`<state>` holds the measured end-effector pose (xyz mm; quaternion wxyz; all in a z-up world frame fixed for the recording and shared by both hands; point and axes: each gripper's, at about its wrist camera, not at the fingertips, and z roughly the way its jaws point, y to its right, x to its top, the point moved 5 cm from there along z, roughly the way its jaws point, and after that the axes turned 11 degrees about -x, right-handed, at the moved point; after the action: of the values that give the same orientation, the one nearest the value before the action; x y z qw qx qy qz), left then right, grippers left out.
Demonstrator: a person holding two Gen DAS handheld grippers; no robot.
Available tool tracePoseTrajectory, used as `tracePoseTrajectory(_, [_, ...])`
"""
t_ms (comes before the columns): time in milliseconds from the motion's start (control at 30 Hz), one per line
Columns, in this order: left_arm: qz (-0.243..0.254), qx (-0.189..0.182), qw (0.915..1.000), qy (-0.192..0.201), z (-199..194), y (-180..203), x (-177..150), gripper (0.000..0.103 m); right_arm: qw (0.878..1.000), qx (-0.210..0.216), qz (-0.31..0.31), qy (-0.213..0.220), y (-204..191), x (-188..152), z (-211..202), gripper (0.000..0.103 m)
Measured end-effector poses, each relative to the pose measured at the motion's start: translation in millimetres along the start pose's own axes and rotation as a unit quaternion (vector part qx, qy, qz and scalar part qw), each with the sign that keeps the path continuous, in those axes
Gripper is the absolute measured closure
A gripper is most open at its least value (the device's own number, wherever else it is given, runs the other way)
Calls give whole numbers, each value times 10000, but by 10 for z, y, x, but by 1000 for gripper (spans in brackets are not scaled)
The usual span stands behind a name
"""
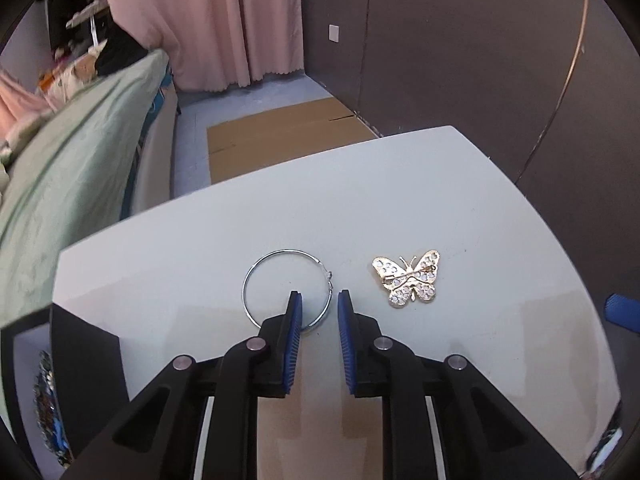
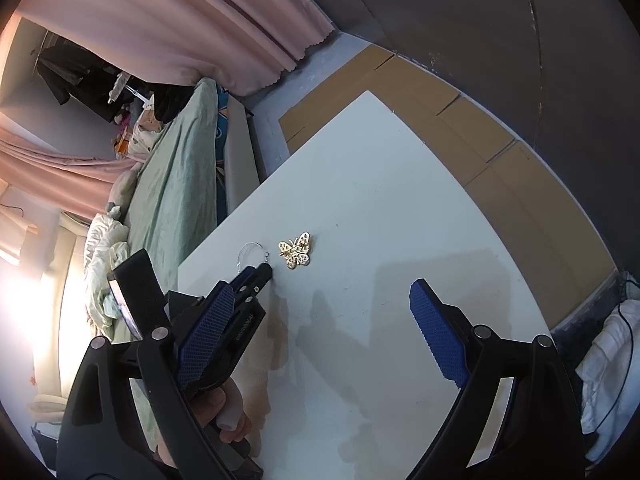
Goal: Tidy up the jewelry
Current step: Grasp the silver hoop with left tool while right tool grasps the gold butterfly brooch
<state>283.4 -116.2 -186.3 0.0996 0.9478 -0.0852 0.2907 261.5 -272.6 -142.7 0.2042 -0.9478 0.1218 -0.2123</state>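
Observation:
A silver hoop earring lies on the white table. A gold butterfly brooch lies just right of it. My left gripper is open and low over the table. Its left finger sits inside the hoop and its right finger outside, so the hoop's right rim is between the pads. In the right wrist view the hoop, the brooch and my left gripper show at mid-left. My right gripper is open wide and empty, held back above the table, well short of the jewelry.
A black jewelry box with a white lining and some dark beaded pieces stands at the table's near left. A bed with a green cover is to the left. Flat cardboard lies on the floor beyond the table.

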Motion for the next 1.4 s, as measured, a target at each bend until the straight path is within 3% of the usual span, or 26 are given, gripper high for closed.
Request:
tracePoseTrajectory(133, [-52, 87, 9999, -27, -14, -53, -16, 103, 9999, -78, -53, -34, -21, 4, 61, 14])
tracePoseTrajectory(433, [-510, -494, 9973, 206, -342, -165, 30, 103, 9995, -203, -231, -105, -150, -27, 230, 14])
tracePoseTrajectory(600, [-696, -757, 9938, 425, -609, -211, 71, 103, 9988, -316, -345, -108, -231, -47, 354, 24])
tracePoseTrajectory(867, [-976, -1032, 9866, 798, -1054, -366, 51, 103, 9946, -662, -787, 154, -431, -55, 514, 33])
tracePoseTrajectory(1400, [-1339, -1315, 9742, 1256, -1679, -830, -84, 103, 9805, -1240, -1426, 543, -700, -101, 943, 33])
